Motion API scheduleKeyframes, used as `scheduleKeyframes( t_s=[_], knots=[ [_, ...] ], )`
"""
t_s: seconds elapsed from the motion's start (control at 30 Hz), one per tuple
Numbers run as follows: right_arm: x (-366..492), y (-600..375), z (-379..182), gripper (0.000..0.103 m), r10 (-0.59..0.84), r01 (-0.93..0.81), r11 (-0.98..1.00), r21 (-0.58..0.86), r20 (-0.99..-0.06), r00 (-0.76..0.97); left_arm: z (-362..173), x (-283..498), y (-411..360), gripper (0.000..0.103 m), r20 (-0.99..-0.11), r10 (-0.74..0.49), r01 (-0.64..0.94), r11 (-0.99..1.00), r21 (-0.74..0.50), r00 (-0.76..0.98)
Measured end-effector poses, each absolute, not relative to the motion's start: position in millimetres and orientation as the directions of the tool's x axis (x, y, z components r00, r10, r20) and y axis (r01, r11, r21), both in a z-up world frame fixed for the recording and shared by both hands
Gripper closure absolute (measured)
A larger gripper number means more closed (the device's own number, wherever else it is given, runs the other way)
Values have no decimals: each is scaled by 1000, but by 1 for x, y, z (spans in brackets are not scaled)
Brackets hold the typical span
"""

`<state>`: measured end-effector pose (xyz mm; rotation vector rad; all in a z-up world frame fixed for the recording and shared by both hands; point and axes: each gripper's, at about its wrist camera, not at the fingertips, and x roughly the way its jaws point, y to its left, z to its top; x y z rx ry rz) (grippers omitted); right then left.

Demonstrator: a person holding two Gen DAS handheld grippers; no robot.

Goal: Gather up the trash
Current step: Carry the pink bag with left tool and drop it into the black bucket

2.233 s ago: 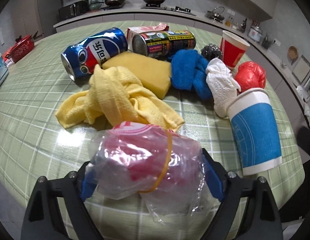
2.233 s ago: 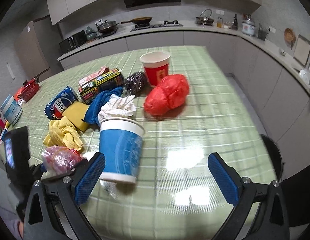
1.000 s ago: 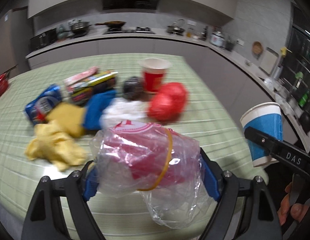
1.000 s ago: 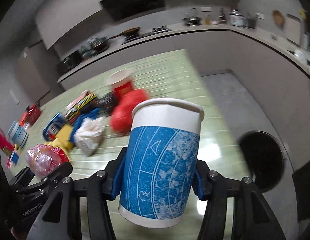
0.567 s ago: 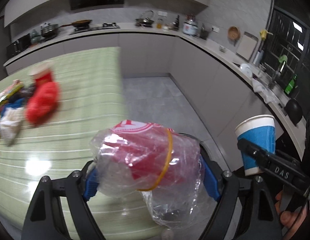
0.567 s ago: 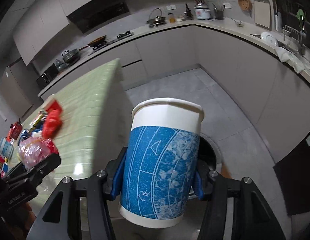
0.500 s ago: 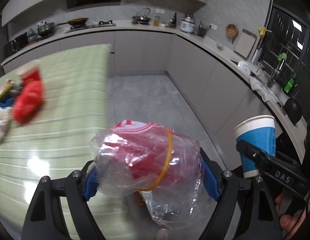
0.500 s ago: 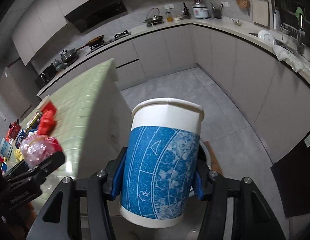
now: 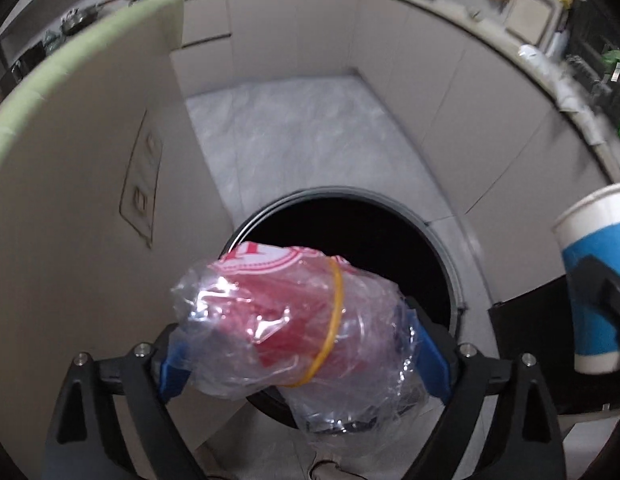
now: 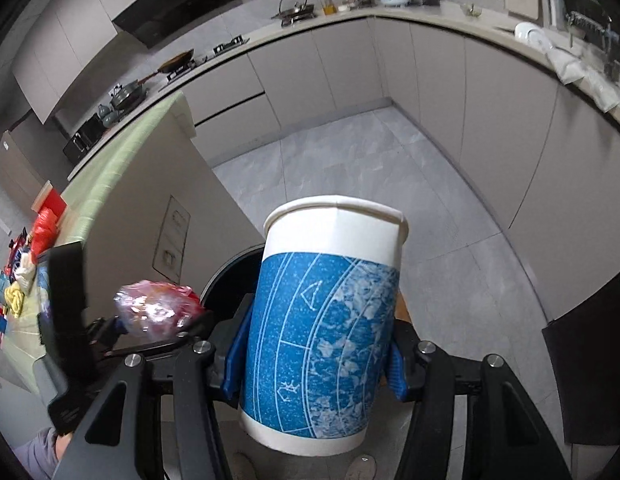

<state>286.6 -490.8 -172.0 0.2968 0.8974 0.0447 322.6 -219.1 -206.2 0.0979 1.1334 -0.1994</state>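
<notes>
My left gripper (image 9: 301, 356) is shut on a red cup wrapped in clear plastic (image 9: 285, 316) with a yellow rubber band, held over the open round black trash bin (image 9: 374, 236) on the floor. My right gripper (image 10: 314, 360) is shut on an upright blue and white paper cup (image 10: 326, 316), beside and right of the left gripper. That cup shows at the right edge of the left wrist view (image 9: 594, 280). The wrapped cup shows in the right wrist view (image 10: 157, 308), with the bin (image 10: 233, 276) partly hidden behind both.
The end panel of the green-topped island (image 9: 69, 184) stands close on the left of the bin. Grey cabinets (image 10: 450, 92) run along the back and right. Other table items (image 10: 41, 228) lie far left on the island top. Grey tile floor (image 9: 305, 136) lies beyond the bin.
Both grippers have swung away from the table and dropped toward the floor with their loads. The trash bin has come close below the left gripper. Both grips are unchanged.
</notes>
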Motion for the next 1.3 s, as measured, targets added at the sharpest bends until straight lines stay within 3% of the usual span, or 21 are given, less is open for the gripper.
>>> scheduleKeyframes(
  t_s=[0.33, 0.43, 0.63, 0.77, 1.1, 1.3],
  knots=[
    [326, -482, -225, 45, 212, 35, 957, 287, -777, 593, -217, 333, -219, 12, -907, -129, 193, 980, -54, 401],
    [325, -485, -226, 45, 201, 47, 958, 282, -780, 592, -207, 326, -212, 15, -867, -171, 192, 977, -89, 468],
    [321, -488, -216, 45, 179, 68, 960, 271, -782, 597, -208, 325, -214, 19, -873, -165, 193, 978, -83, 459],
    [320, -489, -214, 45, 178, 73, 959, 276, -779, 601, -231, 340, -231, 8, -931, -74, 206, 979, 2, 358],
    [324, -483, -215, 45, 193, 53, 959, 278, -780, 595, -225, 336, -238, 8, -934, -53, 230, 973, 32, 354],
    [329, -480, -223, 44, 215, 20, 961, 277, -788, 576, -214, 339, -226, 8, -924, -93, 203, 979, -17, 370]
  ],
)
